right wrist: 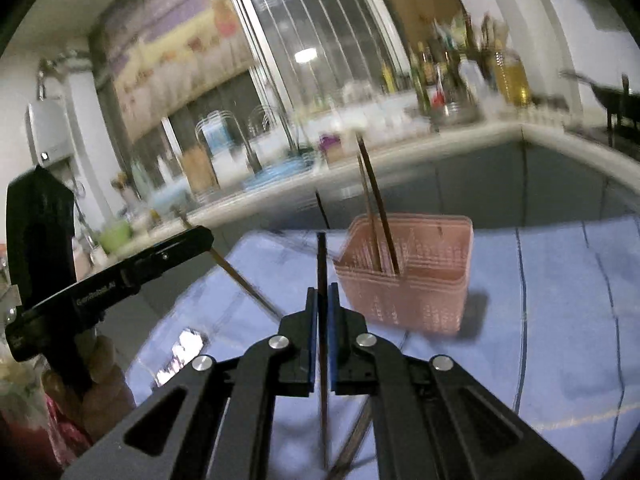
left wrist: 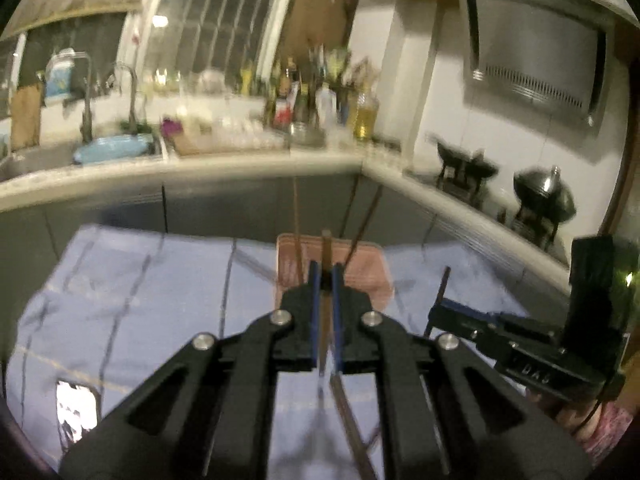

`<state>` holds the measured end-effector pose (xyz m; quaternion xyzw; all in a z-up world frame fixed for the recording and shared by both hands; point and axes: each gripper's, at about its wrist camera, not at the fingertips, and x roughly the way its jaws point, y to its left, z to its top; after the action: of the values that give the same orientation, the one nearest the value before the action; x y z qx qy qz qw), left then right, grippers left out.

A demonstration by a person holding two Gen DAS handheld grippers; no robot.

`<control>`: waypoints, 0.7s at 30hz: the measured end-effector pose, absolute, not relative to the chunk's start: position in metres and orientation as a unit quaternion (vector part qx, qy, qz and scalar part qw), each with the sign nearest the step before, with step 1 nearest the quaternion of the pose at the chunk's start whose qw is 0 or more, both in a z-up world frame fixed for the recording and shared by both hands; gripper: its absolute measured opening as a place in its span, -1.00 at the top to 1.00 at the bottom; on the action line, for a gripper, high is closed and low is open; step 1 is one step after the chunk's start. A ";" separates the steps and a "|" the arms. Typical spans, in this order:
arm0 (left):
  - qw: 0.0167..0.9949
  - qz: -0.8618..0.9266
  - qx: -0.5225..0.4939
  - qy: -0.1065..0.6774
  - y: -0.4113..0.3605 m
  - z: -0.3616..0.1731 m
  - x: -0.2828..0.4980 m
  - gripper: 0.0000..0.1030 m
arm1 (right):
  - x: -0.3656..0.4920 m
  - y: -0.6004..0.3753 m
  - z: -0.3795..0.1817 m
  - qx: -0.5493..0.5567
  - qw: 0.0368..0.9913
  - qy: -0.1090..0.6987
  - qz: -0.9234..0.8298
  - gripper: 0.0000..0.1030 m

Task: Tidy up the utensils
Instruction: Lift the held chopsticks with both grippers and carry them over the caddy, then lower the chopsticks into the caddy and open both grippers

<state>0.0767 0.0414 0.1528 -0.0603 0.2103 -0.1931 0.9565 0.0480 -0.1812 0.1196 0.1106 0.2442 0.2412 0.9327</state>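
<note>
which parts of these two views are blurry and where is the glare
Left wrist view: counter smeared, gripper sharp, glare patch on cloth. Right wrist view: basket ghosted, gripper sharp, window light blown out.

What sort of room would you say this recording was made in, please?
Most likely a home kitchen: a sink with tall taps, a countertop crowded with oil and sauce bottles, and woks under a range hood.

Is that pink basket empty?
No. The pink basket stands upright with two dark chopsticks sticking out of it.
</note>
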 end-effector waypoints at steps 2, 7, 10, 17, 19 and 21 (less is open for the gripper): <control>0.963 -0.187 -0.060 0.184 0.041 0.177 0.081 0.90 | 0.056 -0.180 0.143 0.110 0.942 0.216 0.234 0.91; 0.972 -0.181 -0.059 0.139 0.026 0.221 0.111 0.90 | 0.090 -0.167 0.195 0.103 0.962 0.151 0.202 0.91; 0.976 -0.170 -0.046 0.127 0.013 0.232 0.129 0.90 | 0.111 -0.166 0.213 0.093 0.972 0.126 0.176 0.91; 0.979 -0.158 -0.029 0.125 -0.003 0.222 0.173 0.90 | 0.154 -0.161 0.200 0.055 0.981 0.122 0.139 0.91; 0.978 -0.158 -0.031 0.130 -0.003 0.217 0.181 0.90 | 0.160 -0.161 0.195 0.050 0.981 0.125 0.137 0.91; 0.977 -0.158 -0.032 0.136 -0.003 0.210 0.189 0.90 | 0.164 -0.160 0.191 0.047 0.981 0.127 0.136 0.91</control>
<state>0.1893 -0.0031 0.2101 -0.0317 0.1365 -0.1582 0.9774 0.1637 -0.1599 0.1914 0.0467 0.1273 0.1359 0.9814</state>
